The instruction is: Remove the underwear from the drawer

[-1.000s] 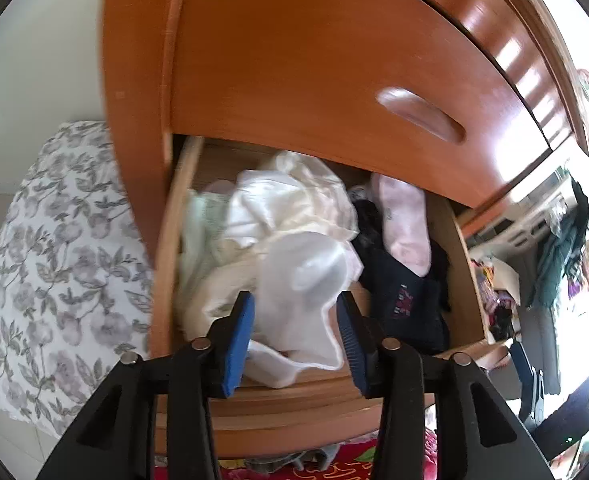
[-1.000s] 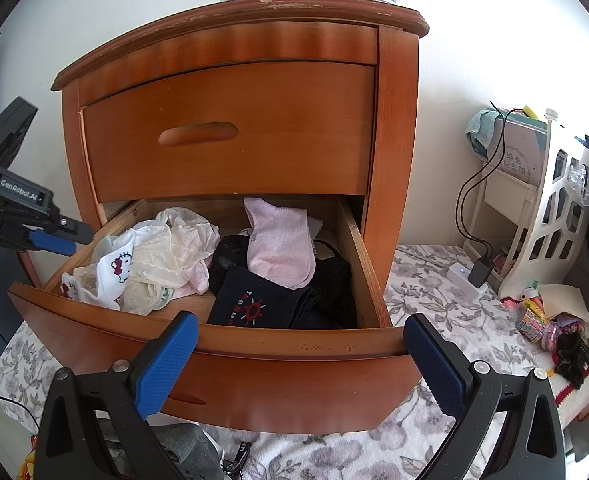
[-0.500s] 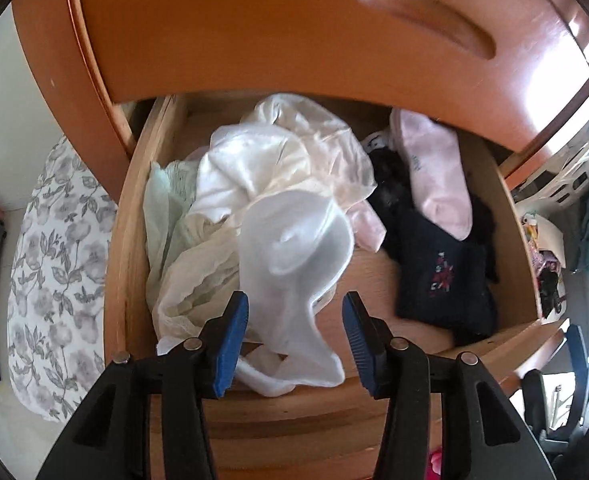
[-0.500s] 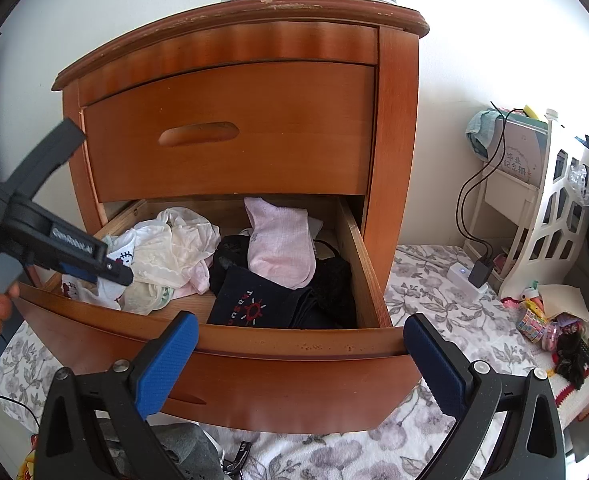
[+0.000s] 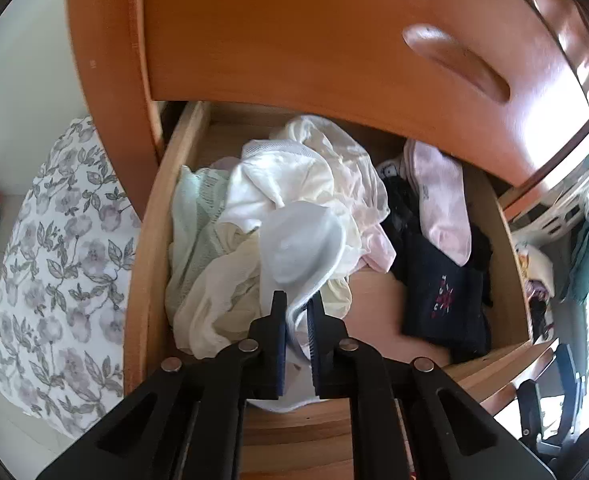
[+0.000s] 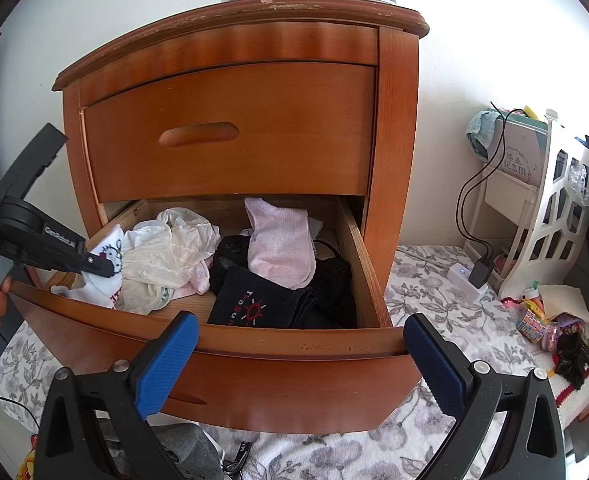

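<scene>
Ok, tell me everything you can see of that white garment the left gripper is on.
The white garment is soft, thin knit fabric, crumpled, with a cartoon cat print in red and black that shows in the right wrist view. It lies at the front left of the open drawer, on top of cream and pale green clothes. The left gripper has just closed on its near edge, fabric pinched between the pads.

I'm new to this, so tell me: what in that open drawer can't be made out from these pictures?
- Drawer back: hidden under the upper drawer front, both views.
- Garment in left gripper: white piece, lower end behind the fingers.
- Clothes under the pale pile: covered.
</scene>
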